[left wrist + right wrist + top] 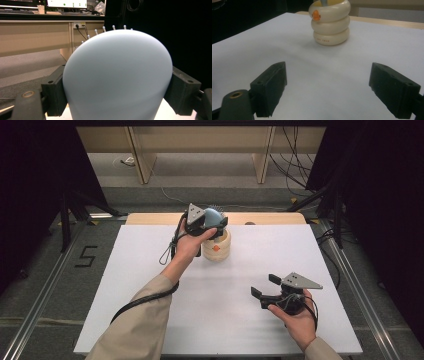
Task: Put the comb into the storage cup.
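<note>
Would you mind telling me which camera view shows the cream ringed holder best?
The right gripper view: the cream ringed holder stands unobstructed, three rings and orange mark clear. The high view shows it small, partly behind the left gripper.

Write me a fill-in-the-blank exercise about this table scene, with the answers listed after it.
1. The left hand-held gripper is shut on a pale ___ brush with a rounded back.
2. The right hand-held gripper hovers with its jaws ___.
3. The cream ribbed holder bears an ___ duck beak on its upper ring.
4. The holder stands on the ___ table top.

Missing words: blue; open; orange; white
</note>
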A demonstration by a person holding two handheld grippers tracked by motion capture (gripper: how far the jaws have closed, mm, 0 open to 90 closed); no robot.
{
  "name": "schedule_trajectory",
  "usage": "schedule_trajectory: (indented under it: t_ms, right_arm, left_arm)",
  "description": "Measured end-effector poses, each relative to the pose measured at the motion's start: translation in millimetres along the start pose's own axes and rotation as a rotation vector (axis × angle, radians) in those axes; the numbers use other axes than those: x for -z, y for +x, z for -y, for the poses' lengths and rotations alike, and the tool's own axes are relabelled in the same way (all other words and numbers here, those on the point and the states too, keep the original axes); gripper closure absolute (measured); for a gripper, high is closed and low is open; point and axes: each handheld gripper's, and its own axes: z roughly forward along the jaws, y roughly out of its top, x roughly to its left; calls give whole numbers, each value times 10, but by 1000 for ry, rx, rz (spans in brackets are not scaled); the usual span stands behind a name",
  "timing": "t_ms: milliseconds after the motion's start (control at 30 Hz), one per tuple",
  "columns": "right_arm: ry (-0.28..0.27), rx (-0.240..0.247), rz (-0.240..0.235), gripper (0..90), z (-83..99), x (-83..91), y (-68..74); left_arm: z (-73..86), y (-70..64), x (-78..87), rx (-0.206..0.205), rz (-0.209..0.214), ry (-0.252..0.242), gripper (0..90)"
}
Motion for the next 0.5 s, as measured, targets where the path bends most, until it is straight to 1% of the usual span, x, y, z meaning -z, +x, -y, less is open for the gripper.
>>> schedule_trajectory:
  t_ms: [300,500]
  right_arm:
    - [4,2,1,158,1,-7,4]
    - [6,-3,3,158,1,-8,6]
  left_arm:
    - [-11,4,161,-19,5,12,170]
    - [-13,6,250,-28,-3,25,168]
